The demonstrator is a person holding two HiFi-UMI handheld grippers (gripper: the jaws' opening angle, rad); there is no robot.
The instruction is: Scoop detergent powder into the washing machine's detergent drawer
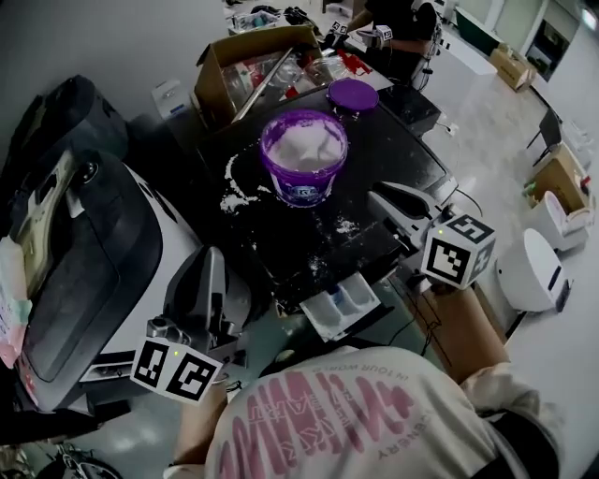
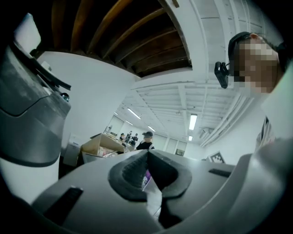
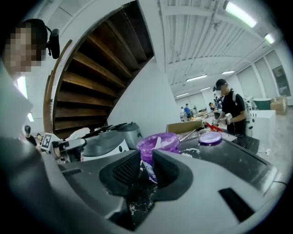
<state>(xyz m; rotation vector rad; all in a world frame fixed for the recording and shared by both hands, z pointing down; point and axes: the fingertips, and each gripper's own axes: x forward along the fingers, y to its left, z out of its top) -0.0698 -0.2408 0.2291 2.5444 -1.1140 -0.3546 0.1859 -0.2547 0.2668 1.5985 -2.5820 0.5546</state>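
A purple tub [image 1: 303,154] of white detergent powder stands open on the black washing machine top [image 1: 393,140]; a white scoop [image 3: 158,142] sticks up inside it. Its purple lid [image 1: 353,94] lies behind. The detergent drawer [image 1: 342,307] is pulled out at the machine's front edge. My right gripper [image 1: 379,198] hovers right of the tub, pointing at it, open with nothing between its pads; the tub [image 3: 158,151] shows through the gap. My left gripper [image 1: 208,257] is low at the left front corner, shut and empty, its tips [image 2: 147,154] meeting.
Spilled powder [image 1: 232,192] streaks the machine top left of the tub. A second machine with a dark lid [image 1: 84,271] stands to the left. An open cardboard box [image 1: 248,61] sits behind. A person [image 1: 402,28] works at the far table.
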